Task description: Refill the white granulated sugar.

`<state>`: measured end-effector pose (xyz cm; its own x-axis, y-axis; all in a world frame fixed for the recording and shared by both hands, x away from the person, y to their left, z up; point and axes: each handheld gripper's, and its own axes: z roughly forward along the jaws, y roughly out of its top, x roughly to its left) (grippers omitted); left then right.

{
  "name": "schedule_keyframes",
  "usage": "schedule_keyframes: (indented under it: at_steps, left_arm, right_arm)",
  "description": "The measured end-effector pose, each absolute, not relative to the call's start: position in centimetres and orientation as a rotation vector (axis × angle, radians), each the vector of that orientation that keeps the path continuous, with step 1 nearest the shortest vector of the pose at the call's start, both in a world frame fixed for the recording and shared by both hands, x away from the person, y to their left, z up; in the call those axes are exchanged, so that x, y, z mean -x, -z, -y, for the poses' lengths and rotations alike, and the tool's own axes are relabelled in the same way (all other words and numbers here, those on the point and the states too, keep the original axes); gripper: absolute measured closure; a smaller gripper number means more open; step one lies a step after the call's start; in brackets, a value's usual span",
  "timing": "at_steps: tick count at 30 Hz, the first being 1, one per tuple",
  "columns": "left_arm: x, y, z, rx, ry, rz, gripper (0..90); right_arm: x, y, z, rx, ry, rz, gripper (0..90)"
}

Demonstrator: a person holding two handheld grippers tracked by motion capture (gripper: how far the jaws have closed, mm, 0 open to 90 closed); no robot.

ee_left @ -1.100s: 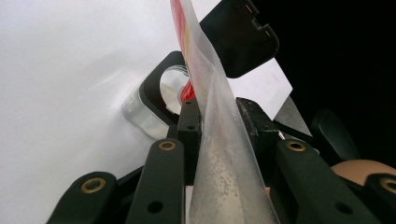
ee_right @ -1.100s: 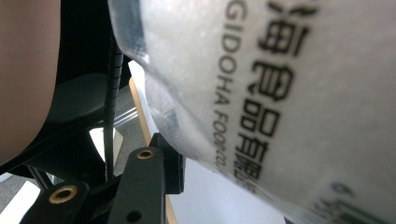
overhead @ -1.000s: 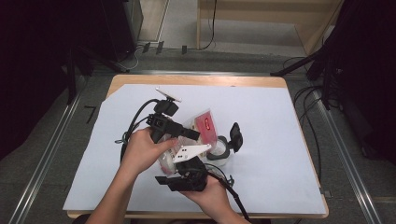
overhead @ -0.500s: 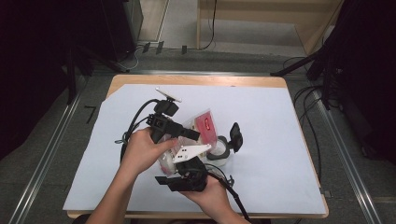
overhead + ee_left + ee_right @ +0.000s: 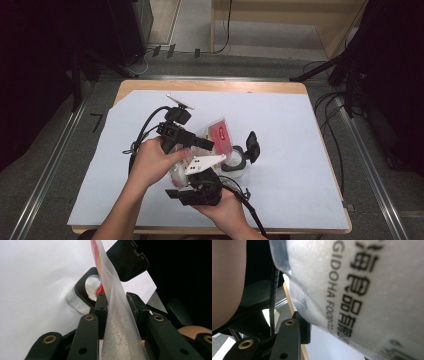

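Both grippers are gripping one clear food pouch (image 5: 220, 136) above the white table cover (image 5: 300, 150). Left gripper (image 5: 117, 302) is pinching the pouch's thin upper edge, its jaws closed on the film. Right gripper (image 5: 197, 192) is holding the lower, powder-filled end. Directly beyond the pouch's red-printed end, a glass jar (image 5: 234, 161) is standing on the table with its black lid (image 5: 251, 146) flipped open, so the pouch's long axis is pointing toward the jar mouth.
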<state>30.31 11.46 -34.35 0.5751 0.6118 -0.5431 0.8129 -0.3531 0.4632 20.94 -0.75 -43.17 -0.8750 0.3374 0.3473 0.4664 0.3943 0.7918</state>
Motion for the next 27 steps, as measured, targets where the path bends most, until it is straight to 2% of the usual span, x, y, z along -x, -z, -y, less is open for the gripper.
schedule_keyframes:
  at_steps: [27]
  left_arm:
    - [-30.24, 34.28, -11.39, -2.084, 0.357, -1.131, 72.3]
  right_arm:
    - [-20.79, 43.11, 0.65, 0.723, 1.499, 2.515, 62.8]
